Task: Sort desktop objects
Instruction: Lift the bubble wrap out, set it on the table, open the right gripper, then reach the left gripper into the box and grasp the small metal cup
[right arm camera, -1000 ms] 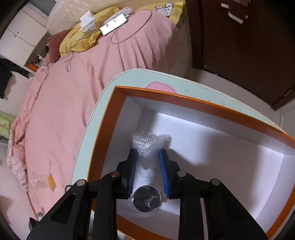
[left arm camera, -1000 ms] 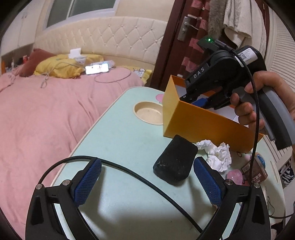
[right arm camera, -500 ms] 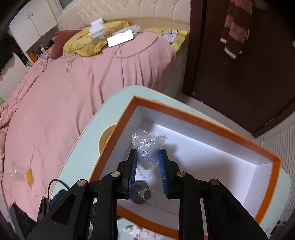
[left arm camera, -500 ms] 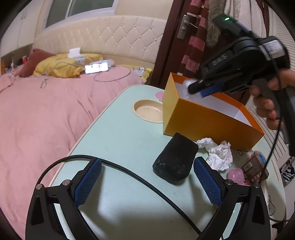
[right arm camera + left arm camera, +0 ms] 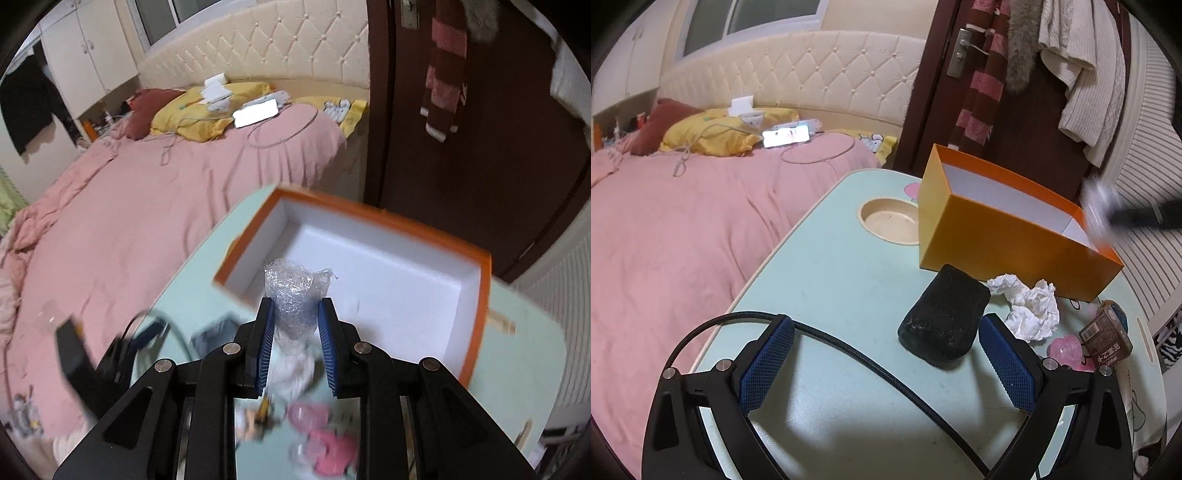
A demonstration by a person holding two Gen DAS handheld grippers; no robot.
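Right tool (image 5: 295, 325): clamped narrow on a bubble-wrap wad (image 5: 293, 295), centre frame, above the orange box (image 5: 476, 295) edge. Left tool (image 5: 884, 358): spread wide over the worktop (image 5: 831, 277); black pouch (image 5: 943, 321) lies just inside its right finger.

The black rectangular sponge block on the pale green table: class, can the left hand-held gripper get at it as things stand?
Probably yes: the black rectangular sponge block lies just ahead of the open left hand-held gripper, nothing between.
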